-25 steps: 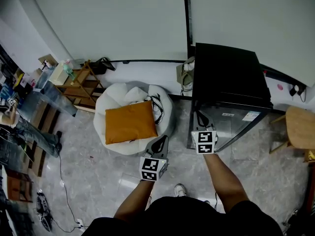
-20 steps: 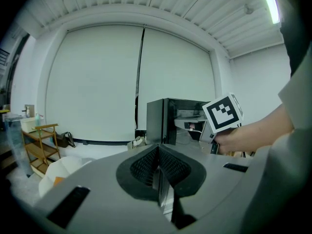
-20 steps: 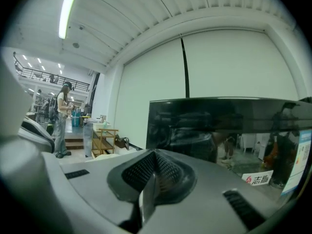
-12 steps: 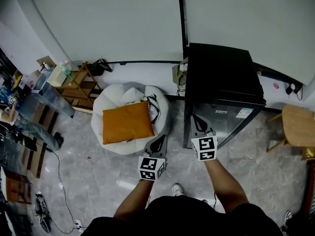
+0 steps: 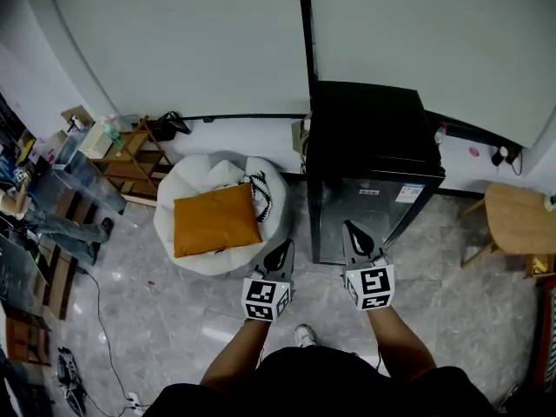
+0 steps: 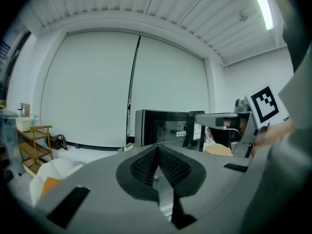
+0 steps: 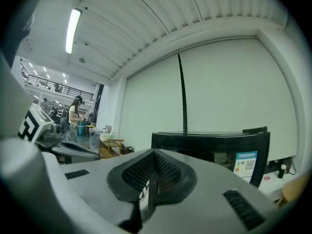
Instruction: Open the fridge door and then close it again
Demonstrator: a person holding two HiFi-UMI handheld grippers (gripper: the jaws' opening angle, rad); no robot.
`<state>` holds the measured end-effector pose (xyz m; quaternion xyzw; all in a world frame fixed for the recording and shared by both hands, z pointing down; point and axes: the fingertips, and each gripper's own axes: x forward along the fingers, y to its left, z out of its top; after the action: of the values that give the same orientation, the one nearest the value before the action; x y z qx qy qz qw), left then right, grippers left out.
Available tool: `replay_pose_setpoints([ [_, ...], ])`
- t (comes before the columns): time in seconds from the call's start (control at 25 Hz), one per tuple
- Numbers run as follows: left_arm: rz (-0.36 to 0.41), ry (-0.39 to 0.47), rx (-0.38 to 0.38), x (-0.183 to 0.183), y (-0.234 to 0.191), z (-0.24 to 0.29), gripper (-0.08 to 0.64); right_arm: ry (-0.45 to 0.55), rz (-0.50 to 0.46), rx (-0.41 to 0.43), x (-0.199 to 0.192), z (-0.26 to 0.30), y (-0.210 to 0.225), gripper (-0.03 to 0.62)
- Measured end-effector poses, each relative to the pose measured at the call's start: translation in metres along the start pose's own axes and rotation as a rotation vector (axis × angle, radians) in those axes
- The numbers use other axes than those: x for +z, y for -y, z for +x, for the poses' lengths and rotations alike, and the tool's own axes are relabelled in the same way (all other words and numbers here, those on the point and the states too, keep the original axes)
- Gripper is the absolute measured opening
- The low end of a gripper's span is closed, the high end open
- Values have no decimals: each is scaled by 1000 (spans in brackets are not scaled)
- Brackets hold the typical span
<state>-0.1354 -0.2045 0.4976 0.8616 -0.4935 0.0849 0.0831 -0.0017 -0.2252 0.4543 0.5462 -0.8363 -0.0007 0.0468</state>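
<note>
Since the black mini fridge [image 5: 369, 133] by the wall has its glass door [image 5: 369, 211] shut, this fits before opening or after re-closing; my right gripper [image 5: 354, 230], near the door, and left gripper [image 5: 281, 250] have jaws together, empty.

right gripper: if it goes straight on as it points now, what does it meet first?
Probably the glass front door of the small black fridge. It lies dead ahead of the right gripper, whose jaws are shut and empty. Nothing shows between them, though depth is unclear.
</note>
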Motion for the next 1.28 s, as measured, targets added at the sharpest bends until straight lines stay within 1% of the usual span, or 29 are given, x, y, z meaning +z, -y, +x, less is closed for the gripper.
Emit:
replay_pose_setpoints([
  [0.2,-12,22,-9,8,28,-4,21,-11,-13,-29,-2,-42,15,15],
  [0.44,-14,35,-39,14,63,-8,21,-34,-45,-62,-6,-77,33,15],
  [0.6,-4,47,-53,20,81,-9,21,-28,-52,-78,-3,-94,44,15],
  [0.84,8,52,-58,27,100,-16,21,-18,-49,-85,2,-114,49,15],
  [1.0,0,61,-59,29,110,-20,21,-29,-63,-83,-1,-126,50,15],
  [1.28,1,67,-67,29,125,-29,21,-33,-58,-97,-4,-144,56,15],
])
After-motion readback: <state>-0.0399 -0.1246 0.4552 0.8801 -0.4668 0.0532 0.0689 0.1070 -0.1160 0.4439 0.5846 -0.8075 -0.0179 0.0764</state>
